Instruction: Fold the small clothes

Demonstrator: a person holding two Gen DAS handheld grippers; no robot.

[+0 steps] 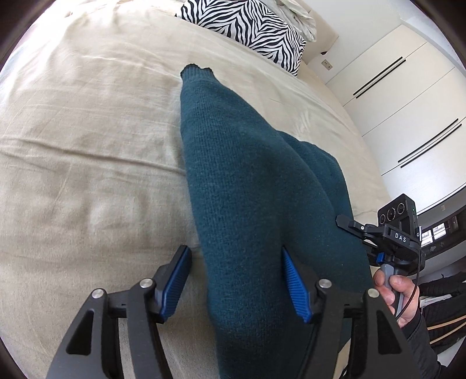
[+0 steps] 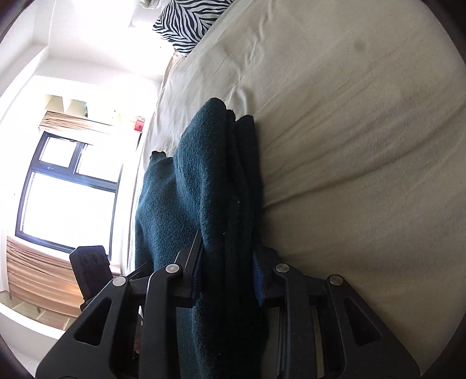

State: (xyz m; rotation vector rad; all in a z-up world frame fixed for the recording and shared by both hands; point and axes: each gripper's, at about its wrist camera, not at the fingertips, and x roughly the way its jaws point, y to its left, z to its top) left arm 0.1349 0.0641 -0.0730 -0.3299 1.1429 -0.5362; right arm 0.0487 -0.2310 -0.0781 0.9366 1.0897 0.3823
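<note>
A dark teal knitted garment (image 1: 247,186) lies stretched out on a beige bed sheet (image 1: 87,145). My left gripper (image 1: 234,256) is open, just above the garment's near end, with one blue pad on each side of the cloth's left part. My right gripper (image 2: 227,262) is shut on a bunched, folded edge of the same garment (image 2: 209,180) and is turned on its side. The right gripper's body and the hand holding it also show at the right edge of the left wrist view (image 1: 390,233).
A zebra-print pillow (image 1: 250,32) lies at the head of the bed, also seen in the right wrist view (image 2: 186,23). White wardrobe doors (image 1: 407,96) stand beyond the bed's right side. A window (image 2: 70,198) is on the far wall.
</note>
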